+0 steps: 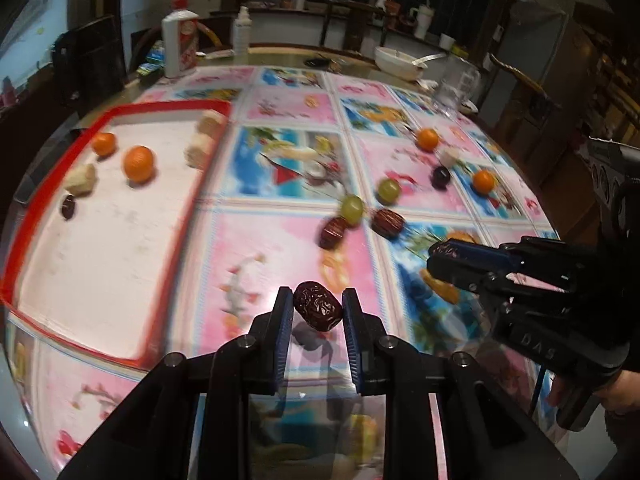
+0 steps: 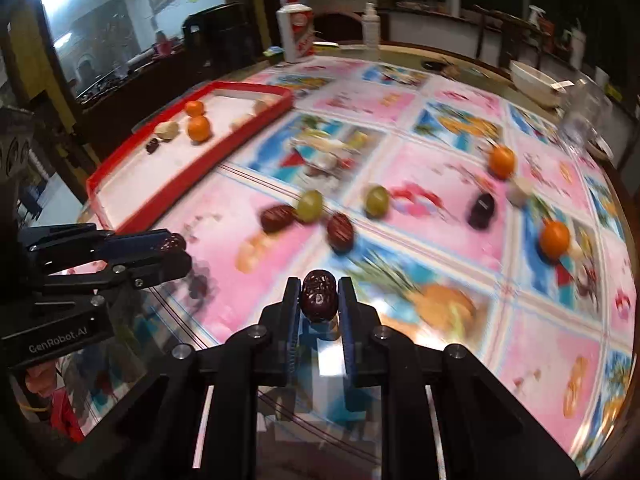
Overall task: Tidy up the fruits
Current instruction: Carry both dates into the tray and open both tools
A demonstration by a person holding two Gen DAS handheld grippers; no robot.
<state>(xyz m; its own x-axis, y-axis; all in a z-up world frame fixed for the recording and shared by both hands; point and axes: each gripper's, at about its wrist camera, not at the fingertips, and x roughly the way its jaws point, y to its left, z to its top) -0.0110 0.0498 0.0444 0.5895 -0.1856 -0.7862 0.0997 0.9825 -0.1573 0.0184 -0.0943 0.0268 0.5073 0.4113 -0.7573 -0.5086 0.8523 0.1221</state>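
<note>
My left gripper (image 1: 317, 300) is shut on a wrinkled red date (image 1: 318, 308), held a little above the table. In the same way my right gripper (image 2: 319, 284) is shut on another red date (image 2: 318, 296). Each gripper shows in the other's view: the right gripper (image 1: 434, 256) at the right, the left gripper (image 2: 184, 252) at the left. A red-rimmed white tray (image 1: 168, 106) at far left holds two oranges (image 1: 138, 163), banana pieces (image 1: 82, 178) and a date (image 1: 68, 206). Loose on the table lie two green grapes (image 1: 352, 209), two dates (image 1: 387, 222), a dark grape (image 1: 440, 176) and two oranges (image 1: 427, 138).
The table wears a pink and blue picture cloth under glass (image 1: 280, 248). At its far edge stand a white bottle (image 1: 180, 40), a slim white bottle (image 1: 241, 30), a white bowl with a spoon (image 1: 400, 62) and a clear glass (image 1: 452, 92). Chairs ring the table.
</note>
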